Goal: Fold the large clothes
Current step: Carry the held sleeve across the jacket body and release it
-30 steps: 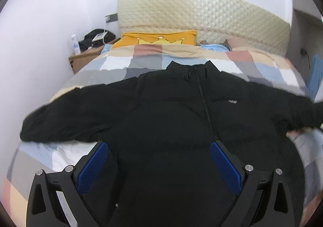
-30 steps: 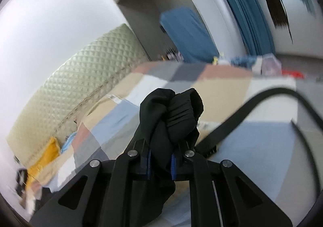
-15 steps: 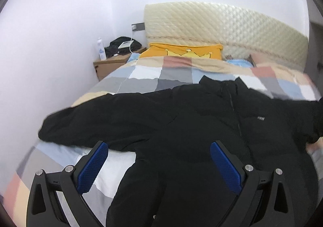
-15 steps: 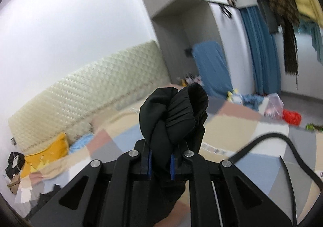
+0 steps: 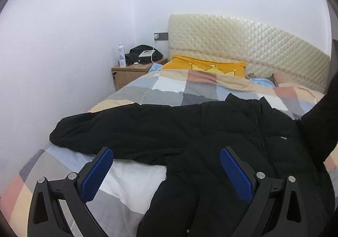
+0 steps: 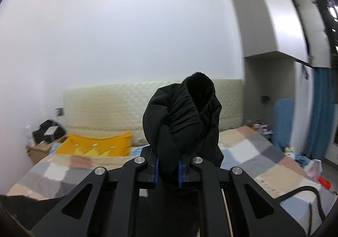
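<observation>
A black puffer jacket (image 5: 211, 131) lies front up across the checkered bed, its left sleeve (image 5: 88, 129) stretched toward the wall. My left gripper (image 5: 166, 171) is open and empty, hovering above the jacket's lower left side. My right gripper (image 6: 168, 170) is shut on the cuff of the jacket's right sleeve (image 6: 183, 116) and holds it lifted above the bed. That raised sleeve also shows at the right edge of the left wrist view (image 5: 321, 114).
The bed carries a checkered quilt (image 5: 169, 91), a yellow pillow (image 5: 207, 66) and a padded headboard (image 5: 243, 40). A wooden nightstand (image 5: 131, 72) with a bottle and a black bag stands by the left wall. A black cable (image 6: 306, 192) lies at the bed's right side.
My right gripper has lifted the sleeve cuff and swung left toward the headboard. My left gripper has shifted left along the jacket and stayed open.
</observation>
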The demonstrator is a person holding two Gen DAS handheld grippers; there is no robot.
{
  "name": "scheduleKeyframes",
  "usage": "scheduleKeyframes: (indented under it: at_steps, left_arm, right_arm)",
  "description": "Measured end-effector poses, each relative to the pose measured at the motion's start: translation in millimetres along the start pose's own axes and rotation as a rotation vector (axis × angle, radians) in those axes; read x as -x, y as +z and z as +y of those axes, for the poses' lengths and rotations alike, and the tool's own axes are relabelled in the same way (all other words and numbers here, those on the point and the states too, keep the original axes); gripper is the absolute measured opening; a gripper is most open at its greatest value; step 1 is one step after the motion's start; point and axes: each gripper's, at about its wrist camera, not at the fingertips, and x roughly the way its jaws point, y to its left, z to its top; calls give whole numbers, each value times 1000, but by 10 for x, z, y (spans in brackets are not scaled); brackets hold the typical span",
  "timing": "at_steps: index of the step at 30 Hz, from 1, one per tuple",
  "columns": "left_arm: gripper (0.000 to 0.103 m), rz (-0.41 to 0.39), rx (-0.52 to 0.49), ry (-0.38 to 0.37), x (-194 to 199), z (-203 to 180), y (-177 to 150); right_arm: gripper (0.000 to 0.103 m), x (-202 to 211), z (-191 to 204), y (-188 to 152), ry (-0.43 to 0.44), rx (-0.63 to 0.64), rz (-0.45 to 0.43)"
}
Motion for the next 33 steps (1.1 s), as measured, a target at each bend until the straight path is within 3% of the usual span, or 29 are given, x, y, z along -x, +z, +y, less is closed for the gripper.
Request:
scheduleKeyframes:
  at_steps: [9, 14, 18, 22, 29, 33]
  left_arm:
    - [102, 18, 63, -2, 17, 217, -57]
    - [102, -17, 129, 77, 50, 569, -54]
    - [102, 12, 221, 78, -27, 926, -75]
    - [102, 22, 286, 84, -87, 1147, -137]
    - [102, 27, 254, 71, -151, 1112, -169]
    - [102, 23, 250, 57, -175, 1086, -176]
  right_arm:
    - [13, -87, 1365, -741, 193, 142, 106]
    - [13, -143, 1976, -1227, 279, 212, 176]
    - [14, -145, 2421, -1711, 330, 272, 231]
    - [14, -172, 2739, -2233, 363, 313, 296]
    - [17, -225, 2936, -2845, 394, 342, 414]
    - [19, -357, 3054, -3135, 417, 414, 540]
